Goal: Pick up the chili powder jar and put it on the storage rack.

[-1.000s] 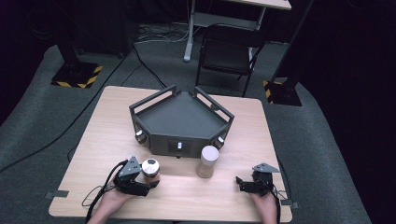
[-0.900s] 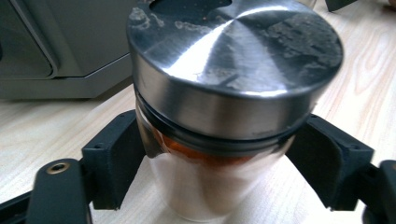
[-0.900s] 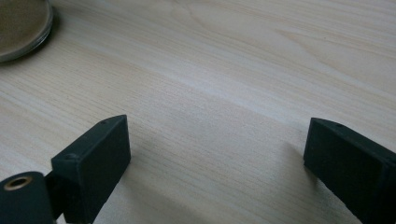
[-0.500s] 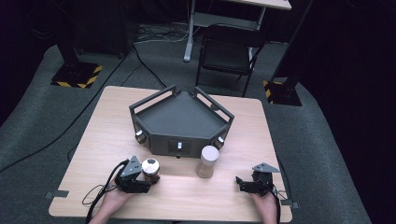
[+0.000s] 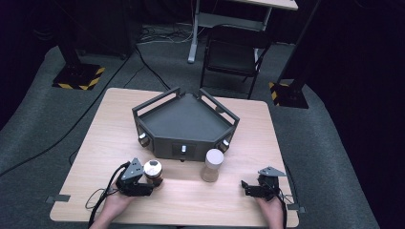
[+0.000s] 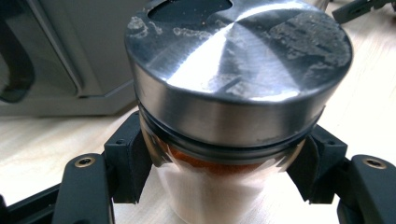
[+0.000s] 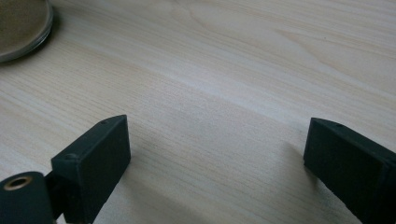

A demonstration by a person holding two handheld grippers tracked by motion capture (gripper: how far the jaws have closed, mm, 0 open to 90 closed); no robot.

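Spice jar, steel lid point(image 5: 153, 168): one, lower left of frame, on counter point(image 5: 114, 124); left claw point(image 5: 149, 183) clamped on its glass body, pads point(image 6: 128, 161) pressing. Grasp done, lift and placing apparently left. Second jar, pale lid point(image 5: 212, 164): one, centre. Dark tray point(image 5: 186, 125): one. Right claw point(image 5: 247, 187): wide, empty, lower right.
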